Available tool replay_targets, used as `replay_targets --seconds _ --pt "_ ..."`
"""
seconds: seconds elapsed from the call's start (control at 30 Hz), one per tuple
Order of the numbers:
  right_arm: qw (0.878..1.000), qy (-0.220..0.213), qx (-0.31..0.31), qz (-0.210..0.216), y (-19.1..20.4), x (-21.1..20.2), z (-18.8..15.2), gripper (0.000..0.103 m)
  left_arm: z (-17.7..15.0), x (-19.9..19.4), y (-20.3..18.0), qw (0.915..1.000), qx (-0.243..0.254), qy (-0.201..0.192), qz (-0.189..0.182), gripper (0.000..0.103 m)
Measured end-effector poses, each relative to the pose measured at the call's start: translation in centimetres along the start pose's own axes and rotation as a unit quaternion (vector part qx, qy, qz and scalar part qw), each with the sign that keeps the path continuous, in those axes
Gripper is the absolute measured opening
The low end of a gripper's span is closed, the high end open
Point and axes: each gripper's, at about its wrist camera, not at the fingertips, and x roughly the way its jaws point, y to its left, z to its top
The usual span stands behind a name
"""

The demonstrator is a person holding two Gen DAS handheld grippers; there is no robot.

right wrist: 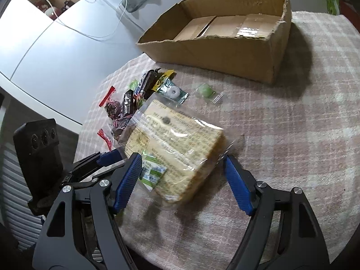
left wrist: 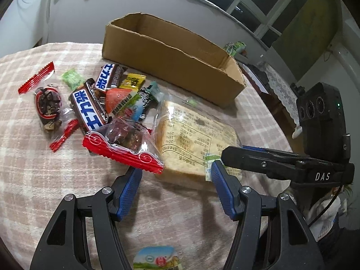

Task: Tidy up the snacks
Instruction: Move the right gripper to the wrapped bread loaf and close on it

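A wrapped bread slice pack (left wrist: pixel 193 132) lies on the checked cloth; it also shows in the right wrist view (right wrist: pixel 177 144). My right gripper (right wrist: pixel 182 164) is open, its blue pads (right wrist: pixel 236 180) on either side of the pack's near end. My left gripper (left wrist: pixel 176 173) is open just in front of the pack and a red-edged snack packet (left wrist: pixel 126 144). Beside it lies a pile of snacks: chocolate bars (left wrist: pixel 90 108), a nut packet (left wrist: pixel 48 105), small candies (left wrist: pixel 72 78). An open, empty cardboard box (left wrist: pixel 171 58) stands behind; it shows in the right wrist view (right wrist: pixel 225 45).
A green candy (right wrist: pixel 204 90) lies alone near the box. A small round packet (left wrist: pixel 157 258) sits under my left gripper. The round table's edge (right wrist: pixel 94 117) drops off left to a white cabinet (right wrist: pixel 56 56).
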Motion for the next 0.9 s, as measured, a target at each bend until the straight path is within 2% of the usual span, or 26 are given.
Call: replay_targets --seconds 0.17,0.4,0.63,0.67,0.73,0.77,0.9 --pt "1.000 -0.001 -0.018 -0.016 0.5 -0.3 -0.3 0.070 -0.2 -0.2 -0.5 1.0000 0.003 0.000 -0.004 0.062" --pt "1.000 -0.005 -0.016 -0.018 0.2 -1.3 -0.7 0.068 -0.6 -0.4 -1.0 0.9996 -0.013 -0.010 -0.023 0.062" --pt "0.999 -0.011 -0.032 -0.030 0.8 -2.6 -1.2 0.068 -1.7 -0.4 -1.4 0.9997 -0.017 -0.001 -0.020 0.062" --pt "0.999 -0.009 -0.031 -0.030 0.7 -2.6 -1.3 0.066 -1.9 -0.4 -1.1 0.9996 -0.022 0.002 -0.017 0.062" --pt "0.999 -0.005 -0.029 -0.038 0.4 -2.3 -1.6 0.055 -2.4 -0.7 -0.7 0.9994 -0.031 0.006 -0.013 0.062" --pt "0.999 -0.003 -0.028 -0.042 0.2 -2.2 -1.7 0.053 -2.7 -1.0 -0.8 0.9994 -0.031 0.005 -0.014 0.062" --pt "0.999 -0.001 -0.019 -0.039 -0.4 -2.0 -1.9 0.053 -3.8 -3.3 -1.1 0.9996 -0.024 -0.007 -0.012 0.062"
